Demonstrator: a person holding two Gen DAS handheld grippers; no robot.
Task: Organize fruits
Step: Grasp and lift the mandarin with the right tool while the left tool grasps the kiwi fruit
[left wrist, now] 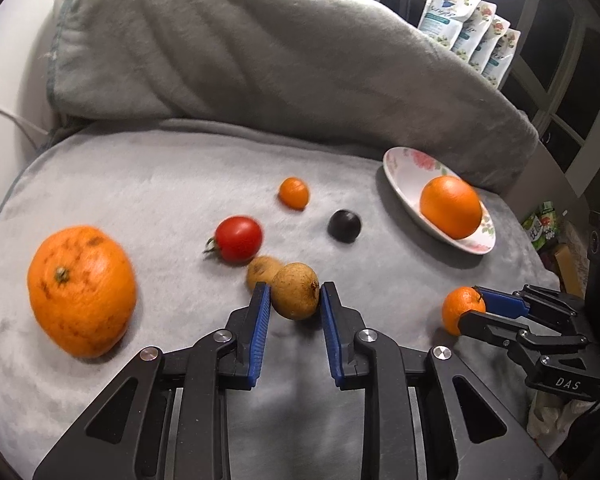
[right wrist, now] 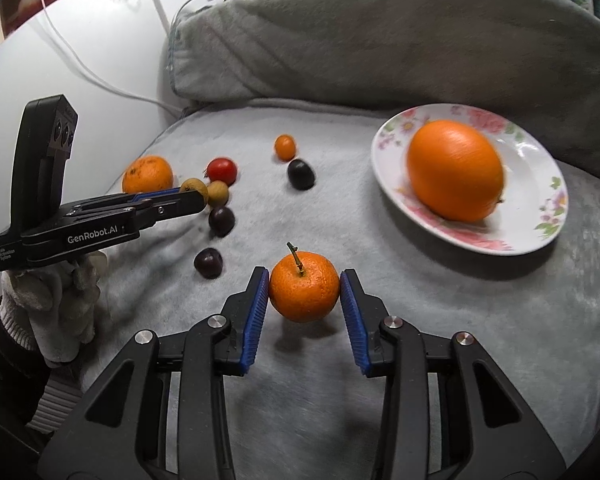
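Observation:
My left gripper (left wrist: 295, 286) is shut on a round brown fruit (left wrist: 295, 295) resting on the grey blanket. A second brown fruit (left wrist: 262, 270) lies just behind it. My right gripper (right wrist: 304, 272) is shut on a small stemmed mandarin (right wrist: 304, 286), both blue pads pressing its sides; the same grip shows from the side at the right gripper (left wrist: 474, 302). A floral plate (right wrist: 540, 184) at the right holds a smooth orange (right wrist: 455, 170). Loose on the blanket are a big spotted orange (left wrist: 82, 290), a red tomato (left wrist: 238, 238), a tiny orange fruit (left wrist: 295, 192) and a dark fruit (left wrist: 344, 225).
Two more dark fruits (right wrist: 221, 221) (right wrist: 208, 263) lie between the grippers. A grey pillow (left wrist: 260, 48) walls off the back. Refill pouches (left wrist: 460, 20) stand behind it at the right. A gloved hand (right wrist: 52, 312) holds the left gripper. The blanket's edge drops off at the right.

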